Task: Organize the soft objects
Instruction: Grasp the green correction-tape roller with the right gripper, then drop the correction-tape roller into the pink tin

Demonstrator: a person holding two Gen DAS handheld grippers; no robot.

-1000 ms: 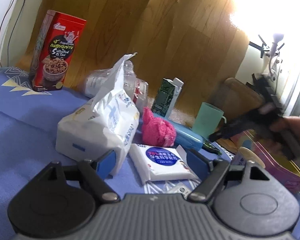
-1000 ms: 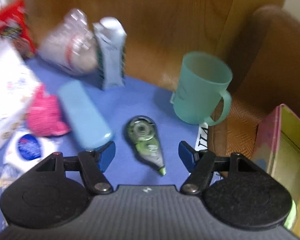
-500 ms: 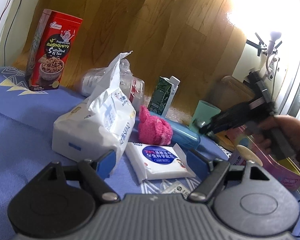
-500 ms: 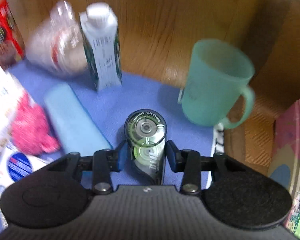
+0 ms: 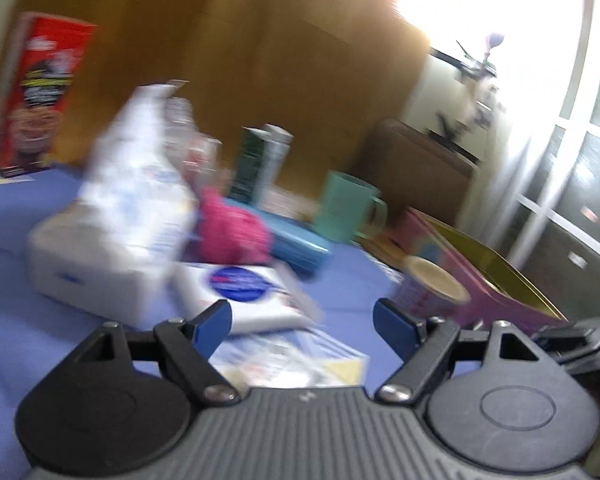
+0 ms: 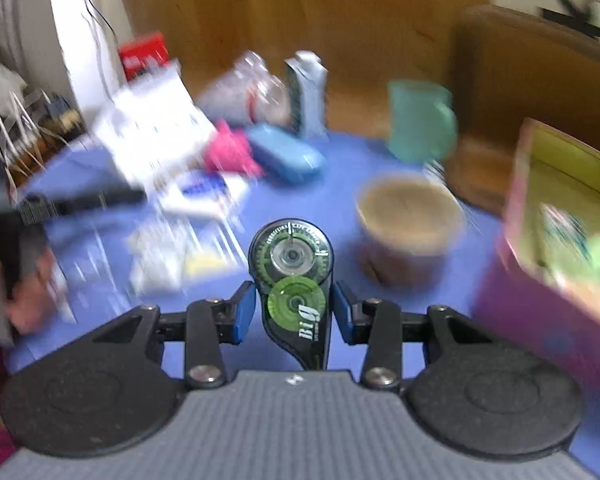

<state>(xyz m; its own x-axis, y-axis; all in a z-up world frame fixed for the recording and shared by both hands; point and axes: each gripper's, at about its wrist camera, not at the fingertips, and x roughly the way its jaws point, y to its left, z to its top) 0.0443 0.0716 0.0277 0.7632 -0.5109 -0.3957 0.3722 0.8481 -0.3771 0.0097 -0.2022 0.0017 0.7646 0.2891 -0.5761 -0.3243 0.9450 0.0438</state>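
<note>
Above the blue table's [image 6: 332, 204] middle, my right gripper [image 6: 294, 308] pinches the correction-tape roller [image 6: 290, 280], bound, I judge, for the pink box [image 6: 512, 280]; left gripper [image 5: 302, 320] spread, empty.

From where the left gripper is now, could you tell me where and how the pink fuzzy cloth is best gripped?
Pinch the pink fuzzy cloth at its raised top, coming from above: it sits bunched between the white bag and blue case, leaving its sides crowded. The left gripper stands open.

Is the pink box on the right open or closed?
Open. The pink box has no lid on top, and its yellow inside shows in both views.
</note>
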